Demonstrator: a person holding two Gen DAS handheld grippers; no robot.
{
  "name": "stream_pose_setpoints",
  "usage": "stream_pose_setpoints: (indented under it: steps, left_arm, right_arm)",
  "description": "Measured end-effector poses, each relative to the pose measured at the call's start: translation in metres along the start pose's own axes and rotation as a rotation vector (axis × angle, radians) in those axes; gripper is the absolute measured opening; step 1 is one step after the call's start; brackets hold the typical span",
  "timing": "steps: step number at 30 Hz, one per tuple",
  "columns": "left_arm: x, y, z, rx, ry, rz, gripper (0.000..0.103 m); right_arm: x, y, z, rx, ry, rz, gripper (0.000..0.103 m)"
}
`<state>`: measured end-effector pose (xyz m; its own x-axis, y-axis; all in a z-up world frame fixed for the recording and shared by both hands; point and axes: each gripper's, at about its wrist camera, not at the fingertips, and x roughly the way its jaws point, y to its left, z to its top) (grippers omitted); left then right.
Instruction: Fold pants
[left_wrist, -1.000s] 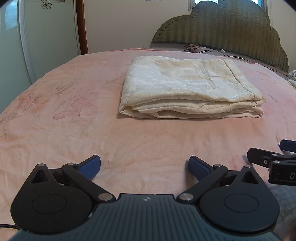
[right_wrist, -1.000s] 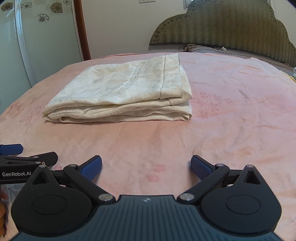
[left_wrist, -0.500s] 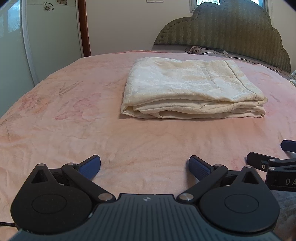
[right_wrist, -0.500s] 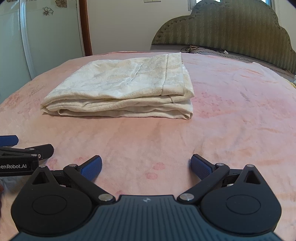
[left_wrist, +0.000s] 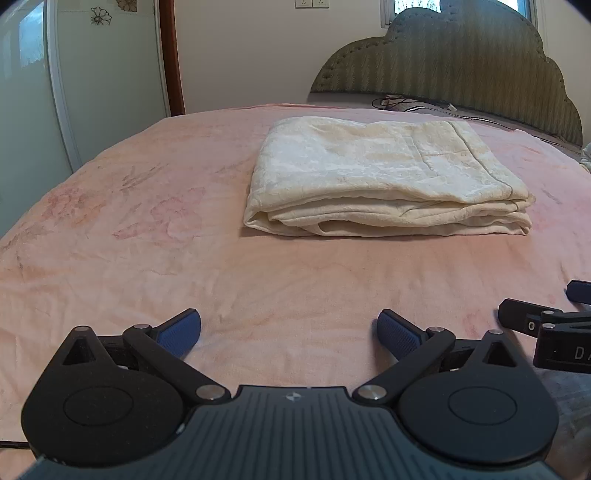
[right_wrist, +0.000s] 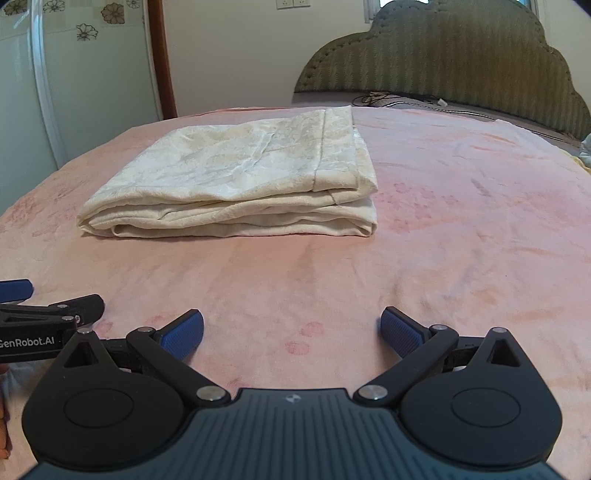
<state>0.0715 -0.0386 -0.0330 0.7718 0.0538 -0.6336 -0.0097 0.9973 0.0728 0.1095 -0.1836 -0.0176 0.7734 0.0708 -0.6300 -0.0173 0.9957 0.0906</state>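
Note:
Cream-coloured pants (left_wrist: 380, 177) lie folded into a flat rectangular stack on the pink bed cover (left_wrist: 147, 229), ahead of both grippers; they also show in the right wrist view (right_wrist: 243, 184). My left gripper (left_wrist: 290, 334) is open, low over the cover, well short of the stack, with nothing between its blue pads. My right gripper (right_wrist: 291, 334) is open too and equally far back, empty. Each gripper appears at the edge of the other's view: the right one (left_wrist: 546, 325) and the left one (right_wrist: 40, 317).
A green padded headboard (left_wrist: 461, 74) stands behind the bed, with cables (left_wrist: 406, 103) lying along its base. A white wardrobe with sliding doors (left_wrist: 55, 92) and a brown door frame (left_wrist: 171, 55) are at the left. Pink cover (right_wrist: 461, 221) stretches all round the stack.
Both grippers have tilted up and drawn back slightly, so the folded pants sit a little lower in view. The pants have not moved and both grippers stay open.

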Motion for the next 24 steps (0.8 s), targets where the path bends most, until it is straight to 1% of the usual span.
stream_pose_setpoints:
  steps: [5,9,16,24]
  left_arm:
    - [0.0002,0.0005,0.0,-0.004,0.001,-0.002,0.103]
    - [0.0005,0.0021,0.0,-0.017,0.008,-0.012,0.103]
    - [0.0001,0.0021,-0.0001,-0.016,0.007,-0.01,0.103]
    - [0.0011,0.0045,-0.0001,-0.024,0.007,-0.017,0.103]
  right_arm:
    - [0.0,-0.0005,-0.0002,0.003,0.0,-0.003,0.103]
    - [-0.0007,-0.0048,-0.0003,0.025,-0.007,0.017,0.103]
    - [0.0014,0.0017,-0.0001,-0.009,0.007,-0.01,0.103]
    - [0.0012,0.0011,0.0001,-0.006,0.005,-0.007,0.103]
